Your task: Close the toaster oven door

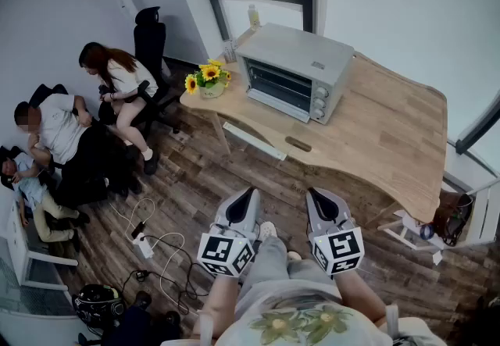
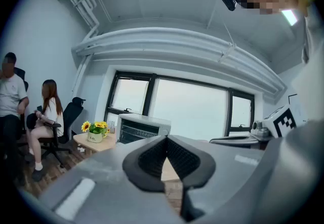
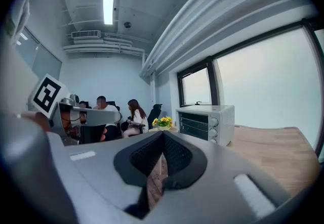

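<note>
A silver toaster oven [image 1: 293, 71] stands at the back of a wooden table [image 1: 391, 133], with its glass door upright against its front and its knobs on the right. It also shows in the left gripper view [image 2: 143, 128] and the right gripper view [image 3: 205, 123]. My left gripper [image 1: 251, 190] and right gripper [image 1: 312, 192] hang side by side over the floor, close to the body and well short of the table. The left gripper's [image 2: 166, 138] jaws meet with nothing between them, and so do the right gripper's [image 3: 162, 133].
A pot of sunflowers [image 1: 207, 80] sits at the table's left corner, and a small dark object [image 1: 298, 144] lies near its front edge. Several people [image 1: 117, 79] sit at the left beside an office chair [image 1: 148, 40]. Cables [image 1: 148, 247] trail on the floor.
</note>
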The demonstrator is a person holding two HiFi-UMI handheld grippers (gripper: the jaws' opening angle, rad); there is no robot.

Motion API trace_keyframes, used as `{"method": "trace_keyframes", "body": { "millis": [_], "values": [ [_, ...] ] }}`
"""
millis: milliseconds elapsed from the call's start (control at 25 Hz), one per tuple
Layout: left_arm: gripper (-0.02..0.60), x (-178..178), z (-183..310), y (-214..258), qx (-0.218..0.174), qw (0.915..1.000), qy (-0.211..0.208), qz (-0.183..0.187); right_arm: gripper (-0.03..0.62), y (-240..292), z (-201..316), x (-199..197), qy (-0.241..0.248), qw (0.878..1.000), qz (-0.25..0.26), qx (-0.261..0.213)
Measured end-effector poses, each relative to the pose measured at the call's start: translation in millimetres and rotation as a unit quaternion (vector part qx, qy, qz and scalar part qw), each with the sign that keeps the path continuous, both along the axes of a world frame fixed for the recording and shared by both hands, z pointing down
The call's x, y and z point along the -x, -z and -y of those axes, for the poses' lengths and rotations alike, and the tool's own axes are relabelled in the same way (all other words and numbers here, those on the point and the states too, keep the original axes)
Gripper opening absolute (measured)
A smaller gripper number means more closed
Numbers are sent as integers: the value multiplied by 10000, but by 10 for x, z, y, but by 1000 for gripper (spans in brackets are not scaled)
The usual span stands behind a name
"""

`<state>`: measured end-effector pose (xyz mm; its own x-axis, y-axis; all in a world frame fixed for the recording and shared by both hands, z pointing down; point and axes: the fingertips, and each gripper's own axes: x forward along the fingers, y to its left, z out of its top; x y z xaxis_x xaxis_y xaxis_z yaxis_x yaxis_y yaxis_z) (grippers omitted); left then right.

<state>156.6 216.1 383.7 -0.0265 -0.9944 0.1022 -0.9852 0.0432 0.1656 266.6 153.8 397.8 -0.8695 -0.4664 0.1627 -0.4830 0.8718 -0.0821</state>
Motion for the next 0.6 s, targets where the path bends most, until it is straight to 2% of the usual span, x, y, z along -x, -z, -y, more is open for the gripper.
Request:
{"method": "trace_keyframes", "body": {
  "millis": [280,360,520,600],
  "values": [
    [3,64,-10,-39,82,9997,122,176,0,-27,29,-28,-147,9998,96,-26],
    [50,93,5,-83,172,9996,168,173,6,-45,49,-33,-166,9998,117,28],
    [109,185,64,-152,281,9992,259,101,100,-57,96,-12,-128,9996,177,169],
    [124,213,113,-186,329,9991,247,61,111,-95,130,-4,-112,9995,154,240]
  ]
}}
